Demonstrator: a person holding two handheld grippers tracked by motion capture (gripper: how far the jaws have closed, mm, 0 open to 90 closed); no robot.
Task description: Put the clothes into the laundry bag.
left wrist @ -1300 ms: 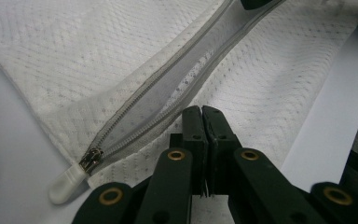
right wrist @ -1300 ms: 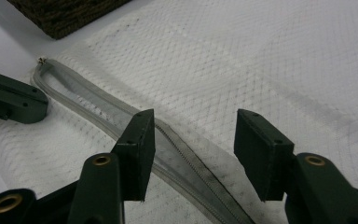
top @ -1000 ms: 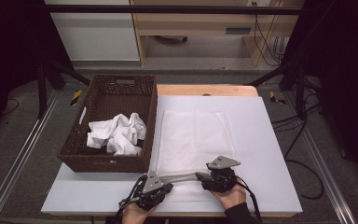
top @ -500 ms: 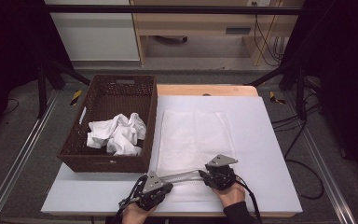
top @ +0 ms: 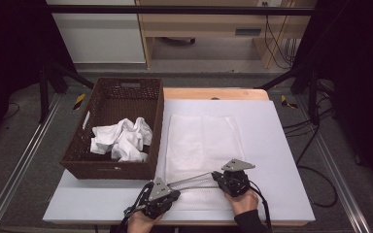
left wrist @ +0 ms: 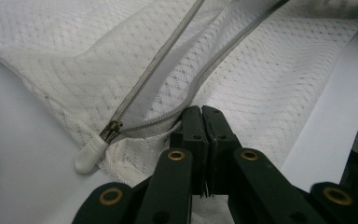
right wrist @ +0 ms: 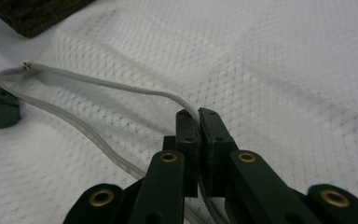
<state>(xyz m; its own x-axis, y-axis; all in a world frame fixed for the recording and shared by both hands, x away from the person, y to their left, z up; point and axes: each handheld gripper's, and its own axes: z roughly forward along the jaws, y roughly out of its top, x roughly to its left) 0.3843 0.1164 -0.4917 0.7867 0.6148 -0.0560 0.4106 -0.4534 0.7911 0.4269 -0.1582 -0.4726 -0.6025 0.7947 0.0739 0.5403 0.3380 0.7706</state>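
Note:
A white mesh zip bag point(top: 201, 141) lies flat on the white table point(top: 281, 145), its grey zipper point(top: 192, 179) open along the near edge. My left gripper point(top: 171, 187) is shut on the lower zipper tape point(left wrist: 158, 122), just right of the slider and its white pull tab point(left wrist: 89, 156). My right gripper point(top: 217, 175) has just been closing and is now shut on the upper zipper tape point(right wrist: 135, 91), which runs in between its jaws. The two zipper sides gape apart between the grippers.
A brown wicker basket point(top: 126, 90) stands left of the bag, with crumpled white cloths point(top: 121, 138) in it; its corner point(right wrist: 32, 18) is close to the zipper end. A wooden board point(top: 213, 93) lies at the table's far edge. Bare table lies right of the bag.
The right gripper has shifted very slightly over the bag's near edge. The left gripper, the bag and the basket stay where they were.

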